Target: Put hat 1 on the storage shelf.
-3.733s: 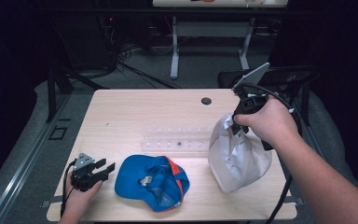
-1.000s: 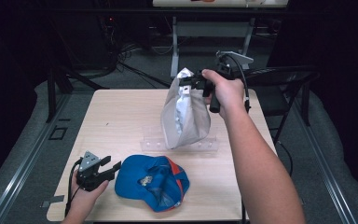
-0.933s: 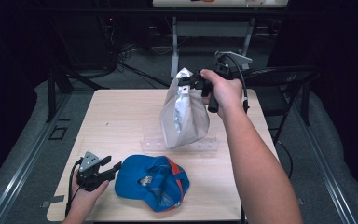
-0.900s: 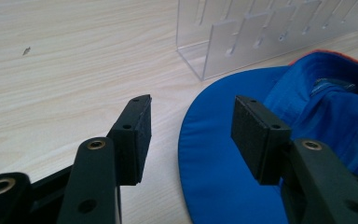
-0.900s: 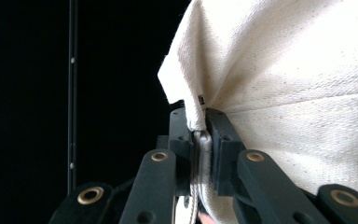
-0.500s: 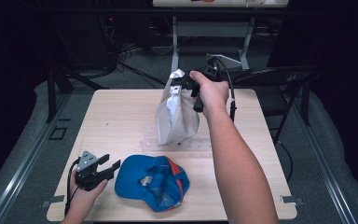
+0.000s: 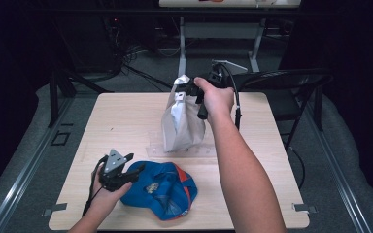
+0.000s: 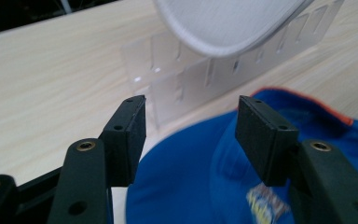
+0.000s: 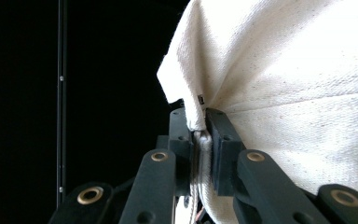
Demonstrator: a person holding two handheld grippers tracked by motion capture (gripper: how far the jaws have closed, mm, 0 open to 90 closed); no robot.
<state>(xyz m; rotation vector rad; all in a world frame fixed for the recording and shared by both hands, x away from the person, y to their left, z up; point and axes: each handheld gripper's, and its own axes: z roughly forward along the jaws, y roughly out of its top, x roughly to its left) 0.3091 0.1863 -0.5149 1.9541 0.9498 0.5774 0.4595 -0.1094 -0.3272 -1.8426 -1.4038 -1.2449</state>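
- Right gripper clenched on top edge of white cap, fabric pinched between pads.
- White cap hanging over clear rack at table middle, bottom touching it or just above, cannot tell.
- Left gripper released, jaws just widened, nothing pressed, over edge of blue cap at near table side.

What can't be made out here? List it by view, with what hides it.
- Logo on the blue cap: left gripper view, blurred and cut off by the bottom edge.
- Clear slotted rack: high view, its middle hidden behind the white cap.
- White cap's full shape: right gripper view, cut off by the frame edges.
- Right gripper: high view, mostly covered by the hand.
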